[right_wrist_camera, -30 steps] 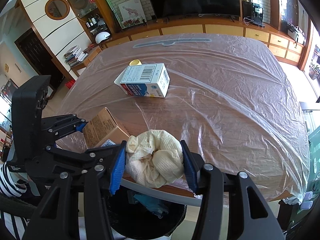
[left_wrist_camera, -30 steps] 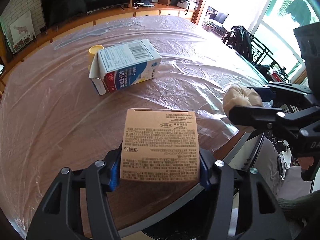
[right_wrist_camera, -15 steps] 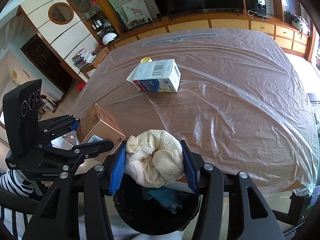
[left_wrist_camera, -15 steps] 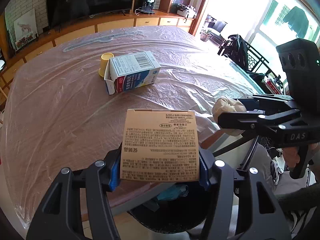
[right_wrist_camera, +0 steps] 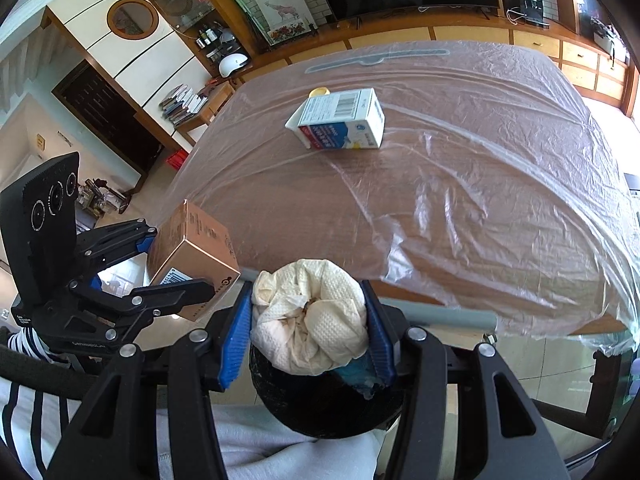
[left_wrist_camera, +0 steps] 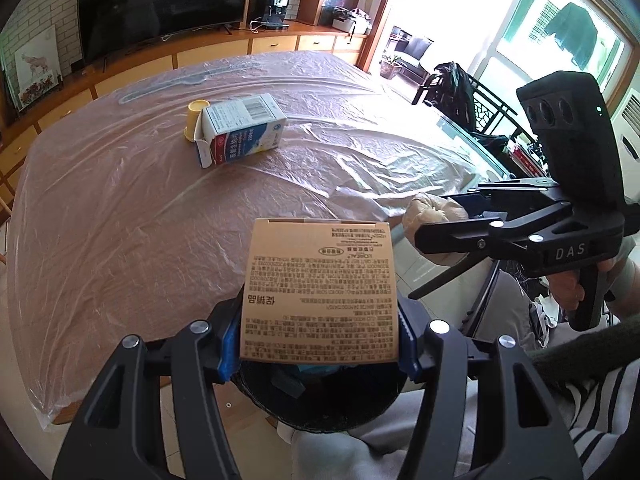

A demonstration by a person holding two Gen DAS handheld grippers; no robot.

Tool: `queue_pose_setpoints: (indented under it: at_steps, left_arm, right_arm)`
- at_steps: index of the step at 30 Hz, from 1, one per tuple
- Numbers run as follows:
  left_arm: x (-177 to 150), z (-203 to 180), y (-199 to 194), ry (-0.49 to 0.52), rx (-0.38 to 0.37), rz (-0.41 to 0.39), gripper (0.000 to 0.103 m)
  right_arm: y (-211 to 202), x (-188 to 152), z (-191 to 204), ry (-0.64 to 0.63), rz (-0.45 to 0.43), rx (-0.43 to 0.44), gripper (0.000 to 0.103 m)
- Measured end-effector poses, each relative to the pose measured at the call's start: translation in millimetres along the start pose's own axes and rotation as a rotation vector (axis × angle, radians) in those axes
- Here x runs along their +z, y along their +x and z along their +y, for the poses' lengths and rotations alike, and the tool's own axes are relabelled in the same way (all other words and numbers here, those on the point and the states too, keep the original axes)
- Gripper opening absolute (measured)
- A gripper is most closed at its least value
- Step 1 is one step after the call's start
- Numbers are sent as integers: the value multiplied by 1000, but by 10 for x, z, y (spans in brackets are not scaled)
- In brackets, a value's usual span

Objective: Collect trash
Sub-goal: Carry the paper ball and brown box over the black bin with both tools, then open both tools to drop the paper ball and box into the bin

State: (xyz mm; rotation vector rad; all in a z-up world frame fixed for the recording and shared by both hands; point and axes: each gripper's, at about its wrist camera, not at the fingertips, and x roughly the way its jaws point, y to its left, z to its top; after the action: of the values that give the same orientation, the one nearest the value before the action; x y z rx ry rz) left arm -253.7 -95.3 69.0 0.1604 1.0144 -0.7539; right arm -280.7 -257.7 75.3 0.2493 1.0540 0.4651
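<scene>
Black bin (left_wrist_camera: 320, 404) sits below both grippers. Left gripper (left_wrist_camera: 320, 332) clamps a brown box (left_wrist_camera: 320, 288); right gripper (right_wrist_camera: 308, 320) clamps a crumpled paper wad (right_wrist_camera: 312, 316). Farther off, a milk carton (right_wrist_camera: 344, 124) lies on the plastic-covered table (right_wrist_camera: 460, 200) beside a yellow cup (left_wrist_camera: 195, 118).

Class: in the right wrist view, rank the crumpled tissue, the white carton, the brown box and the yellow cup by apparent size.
1. crumpled tissue, nearest the camera
2. brown box and white carton, too alike to rank
3. yellow cup, mostly hidden
</scene>
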Motion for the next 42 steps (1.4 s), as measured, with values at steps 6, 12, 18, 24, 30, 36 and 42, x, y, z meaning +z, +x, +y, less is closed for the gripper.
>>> queue_pose_setpoints:
  at_steps: [6,12,18,24,30,36,42]
  left_arm:
    - [-135,-93,24,24,-23,32,60]
    - [-269,-161,99,40,-17,68,60]
    - [-370,-198,241,63,16,110,60]
    - [-471,-205,404,78,44,143,60]
    - [-525,-199,545,82,65,167,60]
    - [-532,-203,678,84,74,178,60]
    - [-541,-200,739,89,76,189,60]
  right_arm:
    - [61,-165,35,-1,47,-4,50]
    - [155,-328,9,1,92,-26,50]
    - [247,-443,-18,0,117,-55,50]
    - [419,-502,-17,-14,143,-87,50]
    - [581,-535,-38,-23,156,-115,50]
    - [717,-543,-42,-36,183,-128,50]
    - [811,-538,-57,-31,203,-140,50]
